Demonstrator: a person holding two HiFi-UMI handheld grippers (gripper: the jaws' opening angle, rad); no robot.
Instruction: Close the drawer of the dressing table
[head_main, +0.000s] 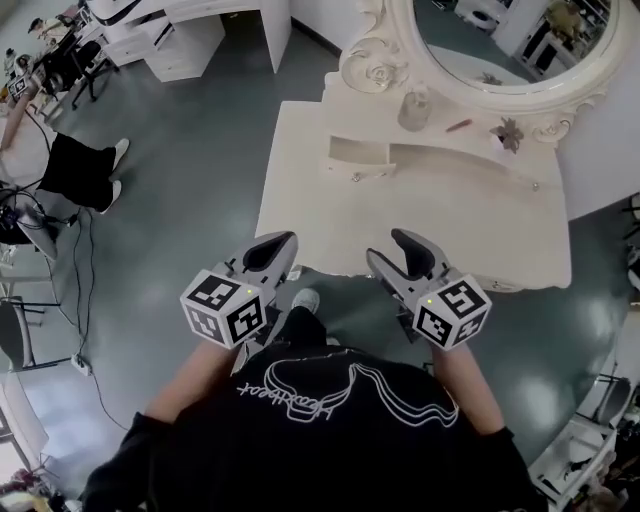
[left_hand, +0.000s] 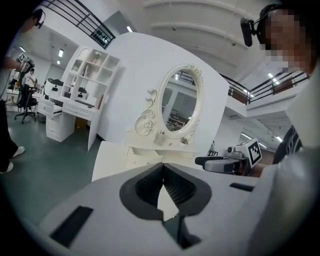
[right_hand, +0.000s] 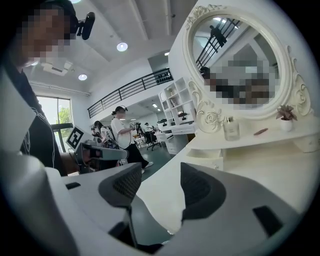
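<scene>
Found the drawer (head_main: 360, 153) pulled out at the back of the dressing table (head_main: 300, 195). Held the left gripper (head_main: 275, 245) clenched on nothing, the right gripper (head_main: 408, 242) released and empty, both short of the table's near edge, probably readying a push.

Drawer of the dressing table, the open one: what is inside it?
The drawer shows only its bare pale bottom. Any part under the raised shelf is covered and cannot be checked.
</scene>
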